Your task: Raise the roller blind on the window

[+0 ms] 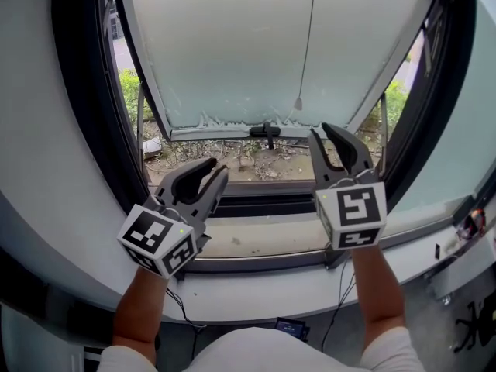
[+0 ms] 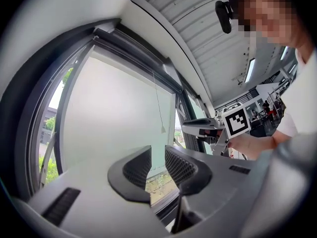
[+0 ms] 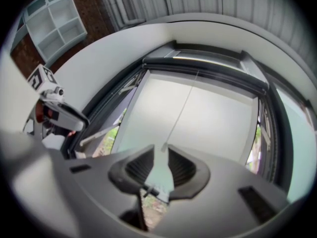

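Both tools empty, cord not yet caught.

Your left tool (image 1: pixel 217 169) and right tool (image 1: pixel 322 130) each have their jaws spread with nothing between the pads, above the window sill (image 1: pixel 256 242). The roller blind (image 1: pixel 248 45) covers nearly the whole pane, its hem just above the window handle (image 1: pixel 266 132). The pull cord (image 1: pixel 310 29) runs down the blind's face to a small toggle (image 1: pixel 297 103), which hangs above and slightly left of the right tool, apart from it. The left tool is well off to the left. The cord is thin, so an off-centre pinch may miss it, and a sideways or jerky pull could roll the blind up crooked.
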### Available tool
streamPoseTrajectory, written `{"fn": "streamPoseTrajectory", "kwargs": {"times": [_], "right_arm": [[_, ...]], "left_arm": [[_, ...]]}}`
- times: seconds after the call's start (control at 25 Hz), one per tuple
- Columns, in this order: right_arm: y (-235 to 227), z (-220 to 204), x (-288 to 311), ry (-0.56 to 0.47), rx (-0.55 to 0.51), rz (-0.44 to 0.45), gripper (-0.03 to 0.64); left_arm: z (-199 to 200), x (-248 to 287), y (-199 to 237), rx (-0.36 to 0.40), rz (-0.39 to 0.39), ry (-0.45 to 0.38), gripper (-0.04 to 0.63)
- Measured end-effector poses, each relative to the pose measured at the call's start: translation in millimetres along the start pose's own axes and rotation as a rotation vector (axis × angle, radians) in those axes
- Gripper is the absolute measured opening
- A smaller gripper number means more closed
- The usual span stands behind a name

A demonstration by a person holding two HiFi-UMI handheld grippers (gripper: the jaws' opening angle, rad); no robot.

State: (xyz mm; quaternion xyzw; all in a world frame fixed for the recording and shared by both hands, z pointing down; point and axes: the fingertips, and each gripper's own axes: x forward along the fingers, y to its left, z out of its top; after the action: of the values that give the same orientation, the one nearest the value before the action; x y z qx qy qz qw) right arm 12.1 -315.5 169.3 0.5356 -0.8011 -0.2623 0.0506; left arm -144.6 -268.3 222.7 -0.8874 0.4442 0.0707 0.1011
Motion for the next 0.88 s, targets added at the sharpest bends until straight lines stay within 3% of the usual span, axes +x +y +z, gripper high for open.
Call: {"fn": "streamPoseTrajectory", "kwargs": {"times": [0.2,0.4,0.88], "right_arm": [[11,-11,-10,0.004,0.032,0.014,0.094],[26,-36,-22,0.047,0.108,0.031,0.092],[73,-98,-60,0.185,0.222,0.04,0.081]], "left_arm": [[-6,-12,2,-0.022,0.009,-0.003,0.101],[-23,-31,2,-0.098,0.023,-0.004,0.101],[-82,-71,-12,-0.206,-0.008,0.07,0.101]]}}
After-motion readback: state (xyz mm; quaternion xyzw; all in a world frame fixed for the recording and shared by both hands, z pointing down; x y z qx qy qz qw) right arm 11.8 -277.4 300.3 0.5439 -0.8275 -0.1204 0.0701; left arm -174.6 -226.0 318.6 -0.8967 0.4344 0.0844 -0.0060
